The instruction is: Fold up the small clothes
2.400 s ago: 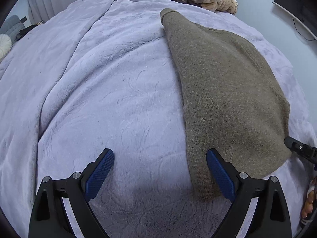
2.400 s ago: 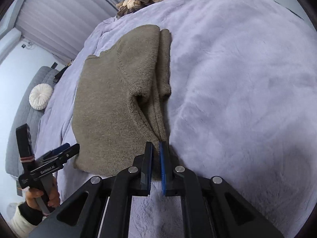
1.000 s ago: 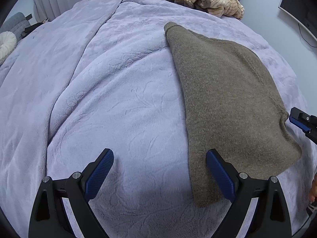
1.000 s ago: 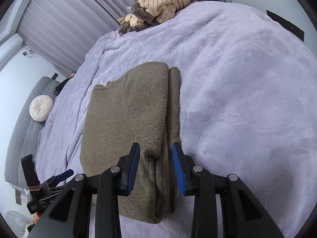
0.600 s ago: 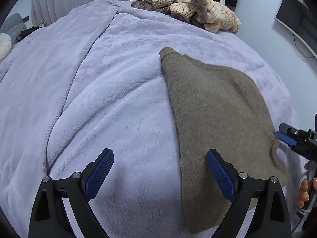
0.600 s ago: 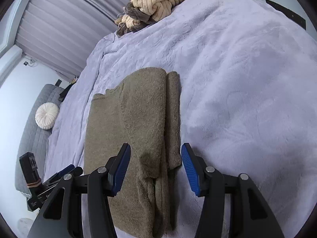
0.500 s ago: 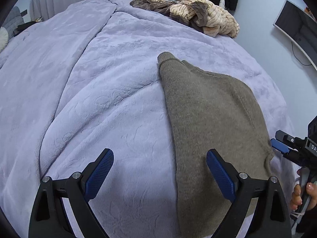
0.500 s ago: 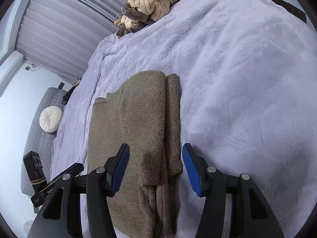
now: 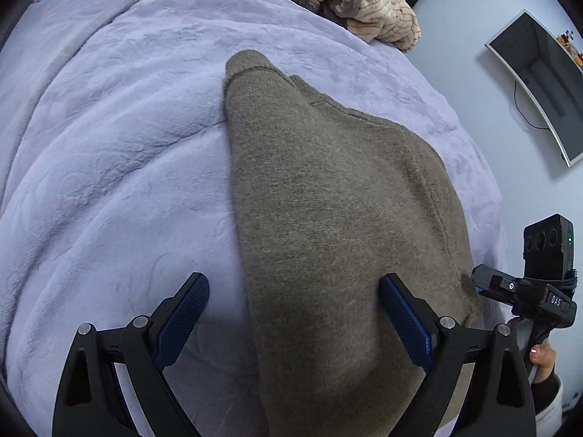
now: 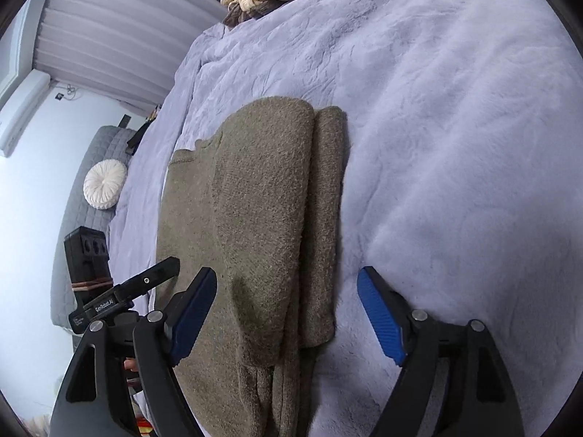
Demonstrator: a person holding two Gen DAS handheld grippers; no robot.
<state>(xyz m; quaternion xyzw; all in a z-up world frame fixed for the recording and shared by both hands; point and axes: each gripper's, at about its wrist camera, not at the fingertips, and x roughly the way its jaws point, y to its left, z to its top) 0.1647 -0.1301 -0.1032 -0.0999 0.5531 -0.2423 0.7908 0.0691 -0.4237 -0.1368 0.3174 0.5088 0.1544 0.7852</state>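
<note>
While both claws hang over the bed, the scene reads so:

Sweater: a brown-grey knitted sweater (image 9: 339,218) lies flat on the bed; in the left wrist view it fills the centre and the lower right of the frame, and in the right wrist view (image 10: 255,225) it runs from the middle down to the lower edge.
Fold: in the right wrist view the right part of the sweater is laid over itself in long layers, with a narrow strip along its right side.
Left claw (image 9: 293,320): the jaws are wide apart and grip nothing; the left edge of the sweater passes between them in the lower centre of the frame, and the pads do not press on it.
Right claw (image 10: 288,313): the jaws have just been opening and now stand wide apart; the folded part of the sweater lies between them, but the pads are clear of it.
Blanket: a pale lilac plush blanket (image 9: 120,167) covers the bed under the sweater.
Pile of clothes: cream and brown knitwear (image 9: 349,11) lies heaped at the upper edge of the frame, well apart from the sweater.
Cushion: a round white cushion (image 10: 105,183) rests on grey furniture at the left of the right wrist view.
Screen: a dark screen (image 9: 543,80) hangs on the wall at the upper right of the left wrist view.
Hand: fingers of a hand (image 9: 543,357) hold the handle of the right claw at the lower right of the left wrist view.
</note>
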